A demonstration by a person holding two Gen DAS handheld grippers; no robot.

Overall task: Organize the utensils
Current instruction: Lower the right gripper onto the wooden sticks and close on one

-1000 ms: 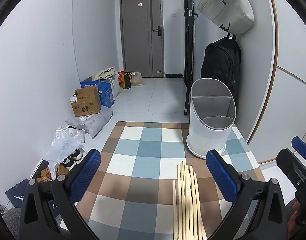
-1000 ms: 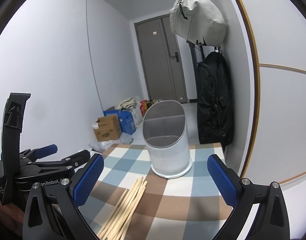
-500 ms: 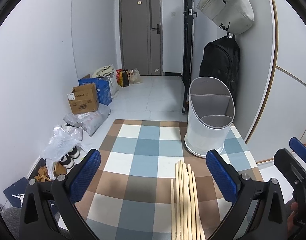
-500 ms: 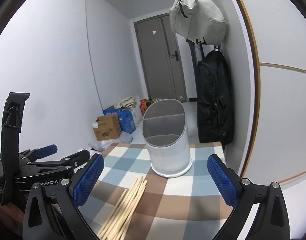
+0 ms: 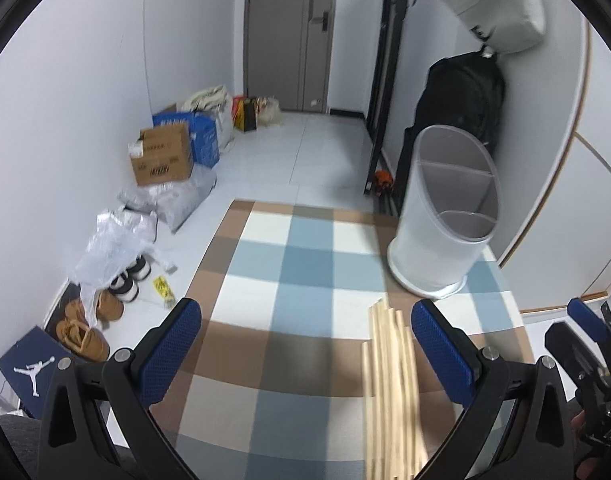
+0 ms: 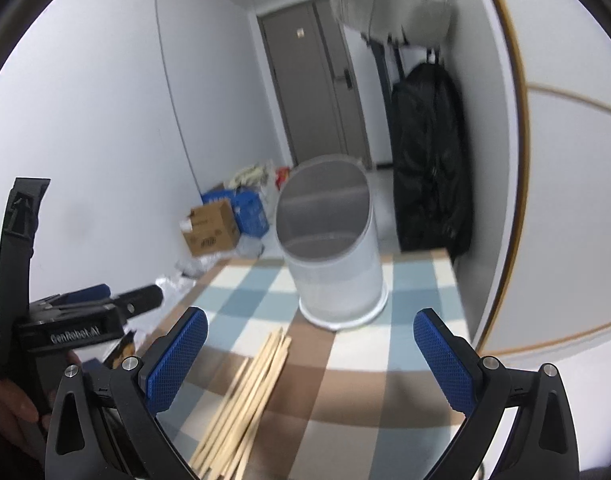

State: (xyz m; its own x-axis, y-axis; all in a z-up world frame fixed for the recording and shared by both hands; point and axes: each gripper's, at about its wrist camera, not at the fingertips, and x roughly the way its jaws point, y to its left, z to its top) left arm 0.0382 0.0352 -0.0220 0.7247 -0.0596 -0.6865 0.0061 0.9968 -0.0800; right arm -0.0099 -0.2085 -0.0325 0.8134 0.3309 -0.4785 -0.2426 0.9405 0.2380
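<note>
A bundle of wooden chopsticks (image 5: 391, 384) lies on the checked tablecloth (image 5: 301, 276), near the front right; it also shows in the right wrist view (image 6: 245, 396). A white divided utensil holder (image 5: 445, 216) stands upright at the table's far right, also in the right wrist view (image 6: 333, 248). My left gripper (image 5: 305, 348) is open and empty above the cloth, left of the chopsticks. My right gripper (image 6: 309, 356) is open and empty, above the chopsticks and short of the holder.
The table's far edge drops to a tiled floor with cardboard boxes (image 5: 161, 156), plastic bags and shoes (image 5: 85, 332) along the left wall. A black backpack (image 5: 461, 100) and a grey bag (image 5: 493, 4) hang on the right wall behind the holder.
Both grippers have tilted downward and moved a little forward over the table; the views are slightly blurred. The chopsticks and the holder have not moved.
</note>
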